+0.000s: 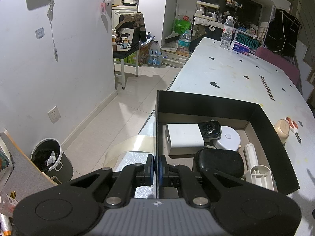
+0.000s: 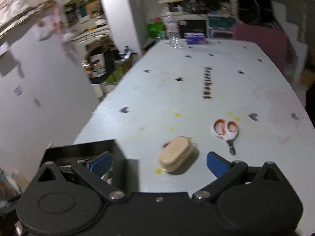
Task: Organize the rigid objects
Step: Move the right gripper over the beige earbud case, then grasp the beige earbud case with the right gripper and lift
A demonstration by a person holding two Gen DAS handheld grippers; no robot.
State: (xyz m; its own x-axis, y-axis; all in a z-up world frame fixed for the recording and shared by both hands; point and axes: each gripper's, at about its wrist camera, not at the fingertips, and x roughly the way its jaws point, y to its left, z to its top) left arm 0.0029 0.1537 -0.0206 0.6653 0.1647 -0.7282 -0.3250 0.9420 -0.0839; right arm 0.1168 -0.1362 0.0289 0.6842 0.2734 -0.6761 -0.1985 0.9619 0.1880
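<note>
A black box [image 1: 263, 122] stands at the near left edge of the pale table [image 1: 226, 72]. It holds a white adapter [image 1: 184, 137], a black watch [image 1: 209, 130], a round white device [image 1: 229, 137], a black case [image 1: 220, 162] and white plastic pieces [image 1: 256, 167]. My left gripper [image 1: 157, 168] is shut on the box's left wall. My right gripper [image 2: 159, 162] is open, just behind a beige oval case [image 2: 176, 156] on the table. Orange-handled nail clippers [image 2: 226, 130] lie to its right. The box corner [image 2: 82, 151] shows at the left.
A water bottle [image 1: 227, 32] and a tissue pack [image 1: 240, 48] stand at the table's far end beside a pink chair [image 1: 279, 63]. Left of the table are tiled floor, a bin [image 1: 50, 159] and a white wall. The right wrist view is motion-blurred.
</note>
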